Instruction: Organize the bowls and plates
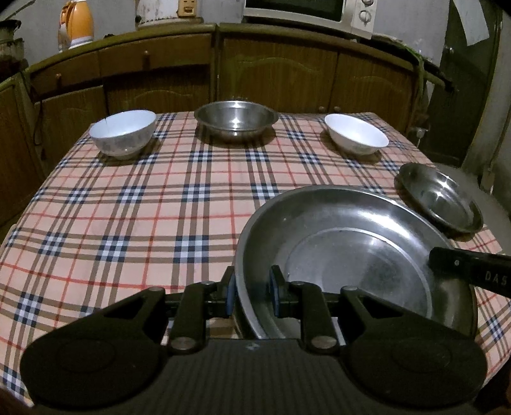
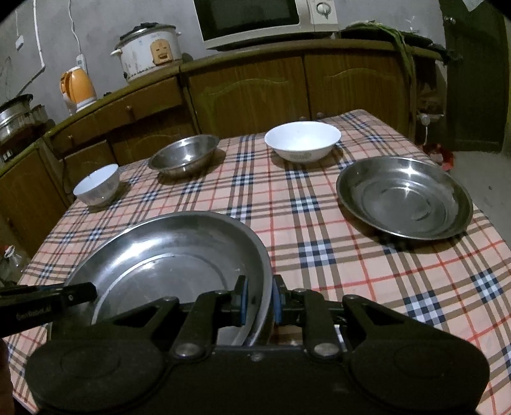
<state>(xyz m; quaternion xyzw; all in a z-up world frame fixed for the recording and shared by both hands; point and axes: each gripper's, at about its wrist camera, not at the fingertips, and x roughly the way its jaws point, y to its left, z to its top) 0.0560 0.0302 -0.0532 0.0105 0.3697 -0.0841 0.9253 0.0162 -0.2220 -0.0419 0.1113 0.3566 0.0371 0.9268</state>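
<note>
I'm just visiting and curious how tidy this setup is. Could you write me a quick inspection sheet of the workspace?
Surface: checked tablecloth covering the table.
Job's things: large steel plate held at both rims; smaller steel plate; steel bowl; two white bowls.
Clutter: nothing seen.
Grippers: left hand-held gripper and right hand-held gripper both clamp the large plate's rim.
Cables: white wall cord.
Surroundings: wooden cabinets, microwave, rice cooker, orange kettle.

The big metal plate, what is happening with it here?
A person holds the large steel plate with both tools: the left gripper and the right gripper each clamp its rim on opposite sides. On the checked tablecloth wait another steel plate, a steel bowl and two white bowls.
</note>
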